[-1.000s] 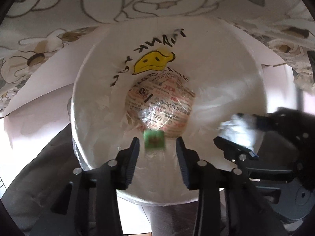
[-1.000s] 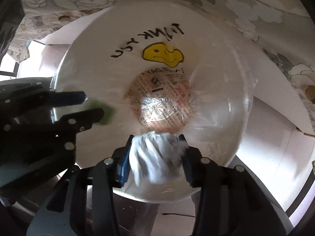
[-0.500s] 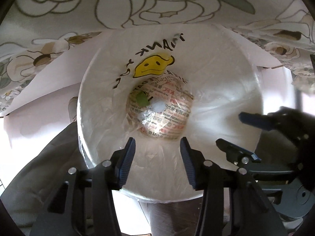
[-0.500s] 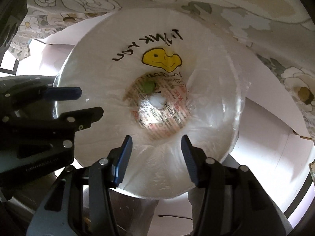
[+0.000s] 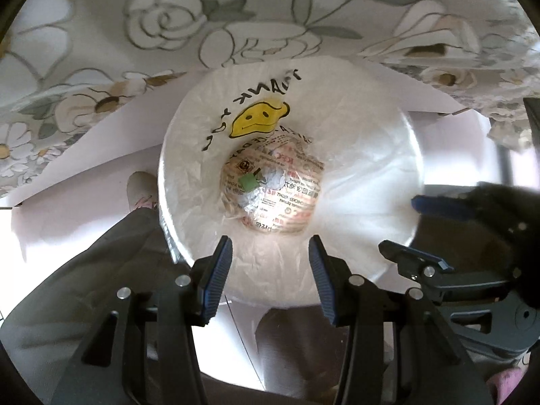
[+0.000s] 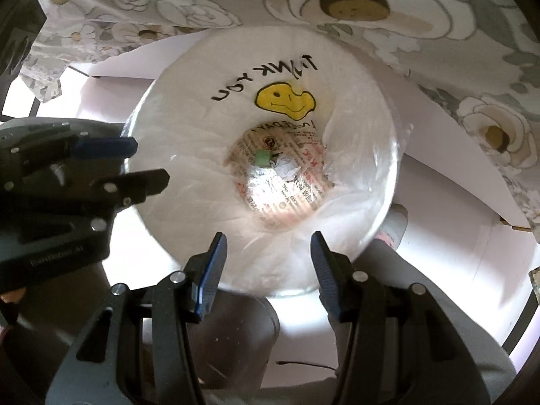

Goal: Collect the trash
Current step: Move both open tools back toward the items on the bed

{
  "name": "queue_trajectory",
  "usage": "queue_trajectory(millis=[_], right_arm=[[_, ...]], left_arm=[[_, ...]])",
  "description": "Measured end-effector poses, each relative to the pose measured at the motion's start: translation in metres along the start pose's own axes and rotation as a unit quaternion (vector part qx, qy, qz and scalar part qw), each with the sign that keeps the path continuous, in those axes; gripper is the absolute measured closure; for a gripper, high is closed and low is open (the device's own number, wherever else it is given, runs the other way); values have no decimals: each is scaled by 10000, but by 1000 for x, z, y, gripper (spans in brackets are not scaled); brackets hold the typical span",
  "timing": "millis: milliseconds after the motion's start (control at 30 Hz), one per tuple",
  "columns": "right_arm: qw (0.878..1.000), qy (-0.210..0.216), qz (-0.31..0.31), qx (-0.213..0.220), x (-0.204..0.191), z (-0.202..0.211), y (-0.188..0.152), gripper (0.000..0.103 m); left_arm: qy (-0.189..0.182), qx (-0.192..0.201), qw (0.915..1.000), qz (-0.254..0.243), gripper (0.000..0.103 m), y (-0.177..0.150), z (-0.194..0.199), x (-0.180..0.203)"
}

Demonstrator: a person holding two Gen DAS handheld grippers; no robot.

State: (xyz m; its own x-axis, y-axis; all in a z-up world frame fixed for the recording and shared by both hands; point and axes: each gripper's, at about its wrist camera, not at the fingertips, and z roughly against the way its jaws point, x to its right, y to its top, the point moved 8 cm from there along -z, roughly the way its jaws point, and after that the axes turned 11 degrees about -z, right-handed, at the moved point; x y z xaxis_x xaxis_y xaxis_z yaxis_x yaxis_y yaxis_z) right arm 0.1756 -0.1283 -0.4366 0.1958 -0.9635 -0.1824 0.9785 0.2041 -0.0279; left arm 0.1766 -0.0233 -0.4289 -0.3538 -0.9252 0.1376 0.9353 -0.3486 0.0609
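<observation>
Left wrist view shows both the left gripper (image 5: 270,270) and right gripper (image 6: 268,266) spread empty above the lined bin (image 5: 388,155), so each should lift straight clear before seeking more trash.

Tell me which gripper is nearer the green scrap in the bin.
Neither clearly: both hang open above the bin's rim. The left gripper and right gripper look about equally far above the green scrap at the bottom.

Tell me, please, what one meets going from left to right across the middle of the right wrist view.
Left gripper → near wall of the white bin liner → green scrap → crumpled white paper → far rim of the liner → white board → floral cloth.
</observation>
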Motion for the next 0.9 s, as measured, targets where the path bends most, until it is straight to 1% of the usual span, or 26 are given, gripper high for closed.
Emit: queue_trajectory(millis=[133, 233, 400, 433, 533, 700, 733, 800, 833, 900], right_arm=[[9999, 51, 104, 103, -7, 14, -10, 50], [9995, 49, 220, 231, -12, 32, -16, 50], [9982, 144, 310, 491, -16, 75, -17, 50], [9979, 134, 320, 538, -16, 81, -16, 50], [9967, 43, 348, 735, -14, 109, -12, 50], [9924, 70, 389, 1169, -11, 158, -4, 50], [9905, 106, 403, 1314, -11, 174, -1, 50], [9881, 128, 442, 1467, -10, 194, 4, 50], [9854, 122, 482, 1629, -10, 211, 8, 50], [9822, 120, 548, 1795, -9, 231, 14, 50]], left_arm=[[82, 213, 9996, -136, 54, -5, 26, 1], [236, 418, 9983, -327, 54, -8, 52, 4], [549, 848, 9925, -685, 53, -6, 103, 8], [644, 938, 9906, -753, 53, -5, 115, 8], [768, 1064, 9874, -881, 53, -1, 141, 7], [973, 1239, 9820, -1042, 53, 6, 181, 7], [974, 1295, 9814, -1028, 53, 10, 192, 6], [910, 1377, 9811, -1008, 53, 14, 207, 6], [894, 1438, 9804, -1010, 53, 18, 215, 6], [927, 1618, 9771, -1028, 51, 27, 236, 5]])
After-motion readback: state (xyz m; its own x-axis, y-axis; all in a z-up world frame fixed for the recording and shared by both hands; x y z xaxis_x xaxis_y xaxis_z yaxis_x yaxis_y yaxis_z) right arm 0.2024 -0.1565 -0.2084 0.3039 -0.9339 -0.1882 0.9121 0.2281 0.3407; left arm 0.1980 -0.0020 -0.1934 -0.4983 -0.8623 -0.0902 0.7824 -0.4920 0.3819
